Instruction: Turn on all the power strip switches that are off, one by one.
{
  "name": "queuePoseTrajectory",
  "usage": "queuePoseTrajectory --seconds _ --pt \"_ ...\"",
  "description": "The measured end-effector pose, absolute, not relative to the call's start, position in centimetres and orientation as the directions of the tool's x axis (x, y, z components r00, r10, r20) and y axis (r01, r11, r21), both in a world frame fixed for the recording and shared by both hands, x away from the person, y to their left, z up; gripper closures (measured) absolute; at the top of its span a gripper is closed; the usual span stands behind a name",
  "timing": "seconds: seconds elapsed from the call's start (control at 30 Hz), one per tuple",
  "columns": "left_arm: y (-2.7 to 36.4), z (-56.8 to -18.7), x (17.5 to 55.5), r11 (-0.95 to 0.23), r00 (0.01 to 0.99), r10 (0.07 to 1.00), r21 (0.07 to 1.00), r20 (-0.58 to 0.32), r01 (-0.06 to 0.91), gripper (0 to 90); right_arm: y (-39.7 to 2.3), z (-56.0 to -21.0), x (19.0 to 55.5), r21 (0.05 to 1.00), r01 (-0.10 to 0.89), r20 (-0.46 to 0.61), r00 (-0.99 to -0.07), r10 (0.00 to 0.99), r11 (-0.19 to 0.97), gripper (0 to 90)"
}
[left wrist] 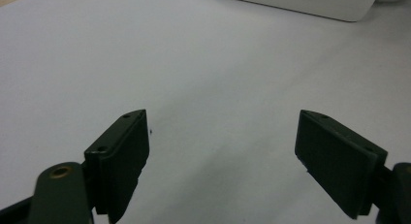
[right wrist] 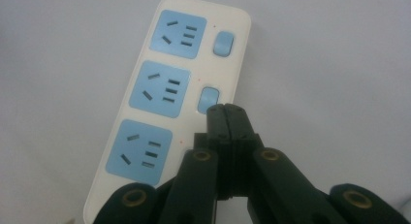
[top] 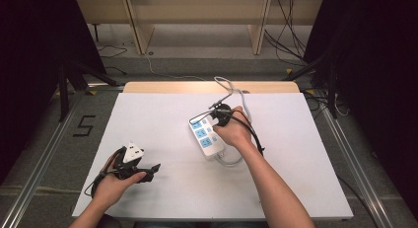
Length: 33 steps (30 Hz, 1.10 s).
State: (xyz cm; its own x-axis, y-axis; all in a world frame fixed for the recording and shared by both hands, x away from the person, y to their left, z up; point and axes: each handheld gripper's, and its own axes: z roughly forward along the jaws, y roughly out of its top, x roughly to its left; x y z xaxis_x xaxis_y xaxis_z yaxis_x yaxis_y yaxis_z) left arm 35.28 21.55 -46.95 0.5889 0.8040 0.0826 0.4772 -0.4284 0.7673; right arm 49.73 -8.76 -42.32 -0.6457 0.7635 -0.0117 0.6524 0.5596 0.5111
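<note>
The right gripper (right wrist: 227, 107) has its jaws pressed flat together with nothing between them, and its joined tip sits at the lower edge of the middle switch (right wrist: 209, 99) on the power strip (right wrist: 145, 136); the step in hand looks like pushing that switch, though from the right gripper view I cannot tell whether the tip is already bearing on it or just above. To do it well, the tip should land squarely on the blue button and not on the white casing beside it, and the push should go straight down into the strip, since a slanted shove would likely skid the light body across the smooth white desk (top: 162, 114). Keeping the jaws closed gives one firm point to press with. The left gripper (left wrist: 220, 156), near the front left of the desk, hangs with its jaws spread wide and empty, well apart from the strip; it could steady the casing if the strip slides. The strip lies near the middle of the desk, angled, under the right hand (top: 235, 132). It is a white bar with rounded corners, carrying three pale blue socket faces in a row, with small blue switches alongside them; two switches are visible. Its white cable (top: 236, 92) curls away toward the far edge.
</note>
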Motion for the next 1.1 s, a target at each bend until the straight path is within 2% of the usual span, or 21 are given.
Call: queuePoseTrajectory --seconds 1.1 --pt "21.6 -47.0 35.3 -0.426 0.588 0.805 0.767 0.079 0.480 19.8 -7.4 -40.8 52.0 0.527 0.641 -0.027 -0.643 0.765 0.558 90.0"
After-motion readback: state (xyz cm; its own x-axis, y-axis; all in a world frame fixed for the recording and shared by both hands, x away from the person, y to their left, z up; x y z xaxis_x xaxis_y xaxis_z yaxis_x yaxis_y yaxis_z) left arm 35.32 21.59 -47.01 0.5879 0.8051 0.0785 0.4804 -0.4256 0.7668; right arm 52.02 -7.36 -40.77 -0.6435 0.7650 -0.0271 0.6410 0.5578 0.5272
